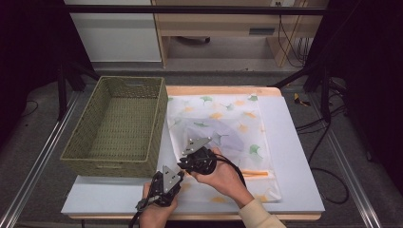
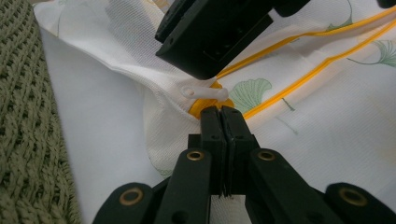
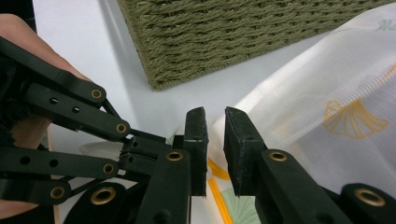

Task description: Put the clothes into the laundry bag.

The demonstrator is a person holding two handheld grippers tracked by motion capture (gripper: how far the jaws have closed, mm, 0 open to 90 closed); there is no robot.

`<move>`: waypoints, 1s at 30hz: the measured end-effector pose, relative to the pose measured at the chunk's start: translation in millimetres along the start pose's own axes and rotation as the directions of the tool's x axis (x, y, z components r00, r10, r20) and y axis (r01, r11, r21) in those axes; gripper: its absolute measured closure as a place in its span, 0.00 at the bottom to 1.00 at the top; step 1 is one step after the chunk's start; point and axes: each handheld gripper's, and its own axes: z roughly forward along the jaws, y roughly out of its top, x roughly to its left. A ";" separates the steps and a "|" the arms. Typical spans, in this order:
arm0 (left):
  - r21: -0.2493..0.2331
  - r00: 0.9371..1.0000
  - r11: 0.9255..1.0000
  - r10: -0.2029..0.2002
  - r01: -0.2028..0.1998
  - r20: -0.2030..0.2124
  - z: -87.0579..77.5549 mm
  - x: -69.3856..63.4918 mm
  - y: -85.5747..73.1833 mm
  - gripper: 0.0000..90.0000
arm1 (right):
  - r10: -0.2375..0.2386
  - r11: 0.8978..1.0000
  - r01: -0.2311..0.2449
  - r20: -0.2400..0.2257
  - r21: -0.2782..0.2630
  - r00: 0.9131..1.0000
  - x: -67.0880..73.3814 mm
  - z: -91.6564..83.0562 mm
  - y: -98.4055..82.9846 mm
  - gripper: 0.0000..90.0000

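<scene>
Presently, the zipper pouch [image 1: 223,133] is laid flat on the worktop [image 1: 294,156] beside the woven basket [image 1: 119,126]. Its corner is clamped by the left claw [image 2: 223,112]; the right claw [image 3: 215,126] is held slightly parted, gripping nothing.

The left gripper [image 1: 165,183] sat low at the near table edge, jaws pressed fully together, its hand [image 1: 154,213] wrapped round the body. The right gripper [image 1: 196,154] lay just beyond and beside it, angled toward it, jaws narrowly parted, the right hand [image 1: 223,178] cupping it from below.
</scene>
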 end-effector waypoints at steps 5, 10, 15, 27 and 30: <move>-0.004 1.000 1.000 0.001 -0.001 0.001 -2.0 1.4 0.0 0.99 | 0.006 1.000 -0.006 -0.005 0.025 1.000 0.9 3.7 6.9 0.85; -0.011 1.000 1.000 -0.004 0.004 0.000 -3.5 2.1 0.3 0.99 | 0.002 0.999 -0.002 -0.012 0.047 1.000 2.6 7.2 11.3 0.85; -0.014 1.000 1.000 -0.003 0.003 -0.001 -5.2 3.1 0.1 0.99 | 0.012 0.998 -0.011 -0.012 0.069 1.000 2.8 11.8 14.0 0.84; -0.017 1.000 1.000 -0.006 0.005 -0.007 -8.2 5.8 -0.1 0.99 | 0.015 0.995 -0.014 -0.001 0.103 1.000 3.9 17.7 16.2 0.87; -0.018 1.000 1.000 -0.005 0.005 -0.009 -8.3 6.5 -0.1 0.99 | 0.014 0.994 -0.014 -0.001 0.108 1.000 3.4 17.7 16.2 0.88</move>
